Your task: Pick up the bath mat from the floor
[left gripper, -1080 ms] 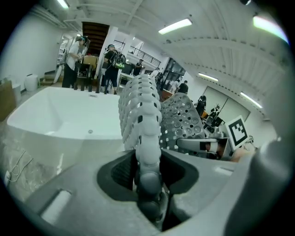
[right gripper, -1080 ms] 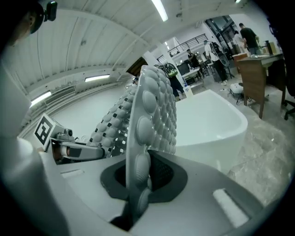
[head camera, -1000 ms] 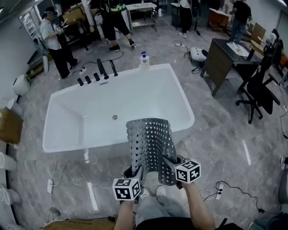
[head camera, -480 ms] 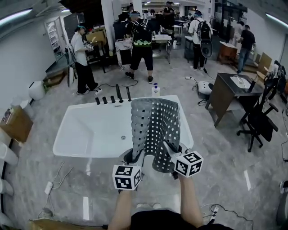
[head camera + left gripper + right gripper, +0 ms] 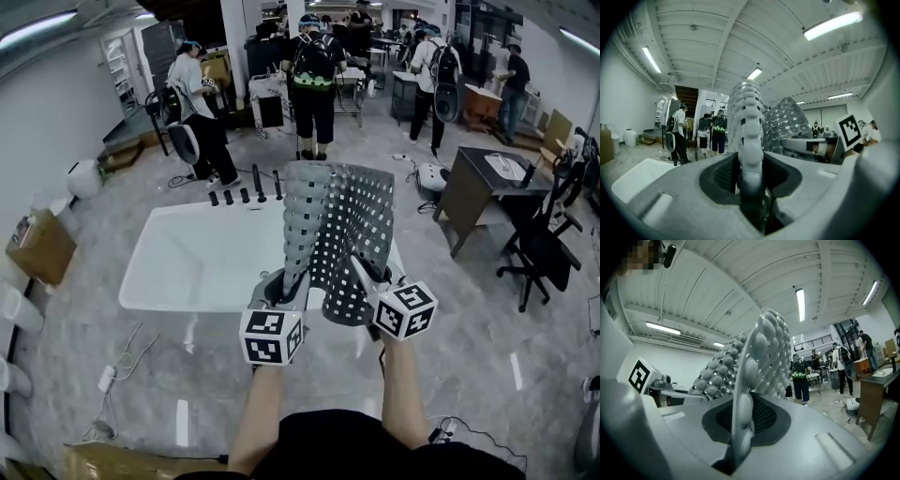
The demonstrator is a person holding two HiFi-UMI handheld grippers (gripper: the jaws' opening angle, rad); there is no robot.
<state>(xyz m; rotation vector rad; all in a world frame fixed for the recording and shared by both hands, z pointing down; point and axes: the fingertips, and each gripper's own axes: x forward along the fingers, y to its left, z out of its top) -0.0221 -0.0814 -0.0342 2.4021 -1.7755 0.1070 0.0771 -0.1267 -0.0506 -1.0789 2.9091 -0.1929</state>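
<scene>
Bath mat (image 5: 333, 234): grey perforated sheet, held upright in the air on the near side of the bathtub (image 5: 202, 258), wholly clear of the floor (image 5: 112, 347)
Left tongs (image 5: 281, 292): closed on the mat's lower left edge, its bumpy rim clamped between the jaws
Right tongs (image 5: 364, 279): closed on the lower right edge, jaws almost together on the thin sheet
Change: within the last second the mat has risen; it hung low against the bathtub's near rim, and its top edge now shows beyond the bathtub's far rim
Grip: the same on both sides throughout the rise
Meaning for the task: the lift off the floor looks complete; probably only a steady hold remains
Risk: the limp sheet curls between the two holds and may sag
</scene>
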